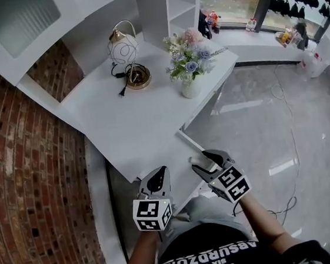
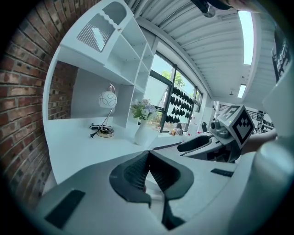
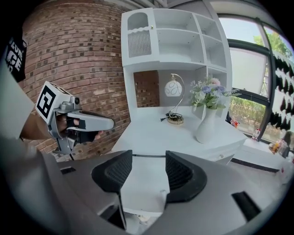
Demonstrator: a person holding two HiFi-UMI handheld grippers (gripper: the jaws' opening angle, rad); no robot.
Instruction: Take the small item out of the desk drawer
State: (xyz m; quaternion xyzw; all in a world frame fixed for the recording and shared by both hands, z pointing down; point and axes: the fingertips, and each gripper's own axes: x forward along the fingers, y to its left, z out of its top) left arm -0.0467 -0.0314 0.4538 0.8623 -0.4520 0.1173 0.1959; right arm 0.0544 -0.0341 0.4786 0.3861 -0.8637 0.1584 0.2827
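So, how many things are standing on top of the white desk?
2. A globe lamp stands toward the back; a white vase of flowers stands to its right, nearer the front. None seems hidden.

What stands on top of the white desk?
On the white desk stand a round white globe lamp on a brass base, with a black cord, and a white ceramic vase of pastel flowers. Anything beneath the desktop is covered by it.
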